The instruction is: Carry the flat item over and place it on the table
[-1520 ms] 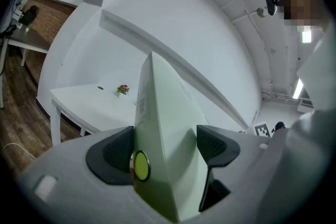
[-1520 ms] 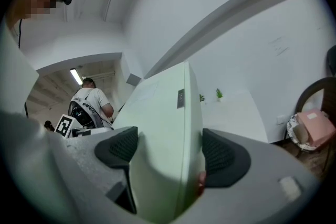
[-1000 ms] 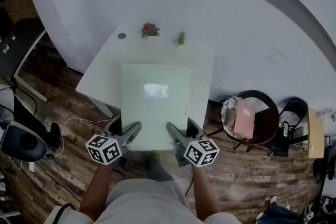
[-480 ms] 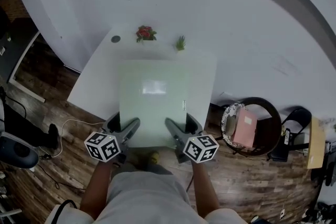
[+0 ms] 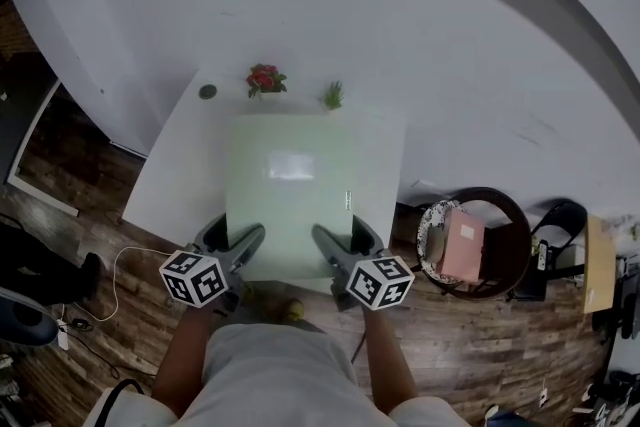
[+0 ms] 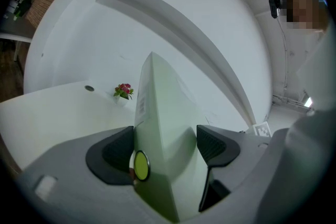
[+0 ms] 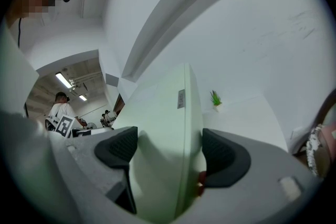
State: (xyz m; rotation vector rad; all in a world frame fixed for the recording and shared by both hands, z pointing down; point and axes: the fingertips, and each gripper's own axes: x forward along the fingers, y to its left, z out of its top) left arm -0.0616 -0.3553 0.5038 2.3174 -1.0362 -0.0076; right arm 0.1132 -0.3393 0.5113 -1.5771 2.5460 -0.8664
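A: Where's the flat item point(image 5: 290, 185)?
B: Over the white tabletop point(image 5: 172, 183). The left gripper point(image 5: 243, 245) and right gripper point(image 5: 328, 247) jaws are both clenched on its 6 o'clock edge.
A: Advice?
B: Lower it level, stopping short of the red flowers point(image 5: 263, 80) at 12 o'clock.

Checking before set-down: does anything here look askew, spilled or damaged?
Nothing stands out. The left tool and right tool are shut on the near edge of the flat green box, which lines up with the white table. The red flower pot and green plant stand upright.
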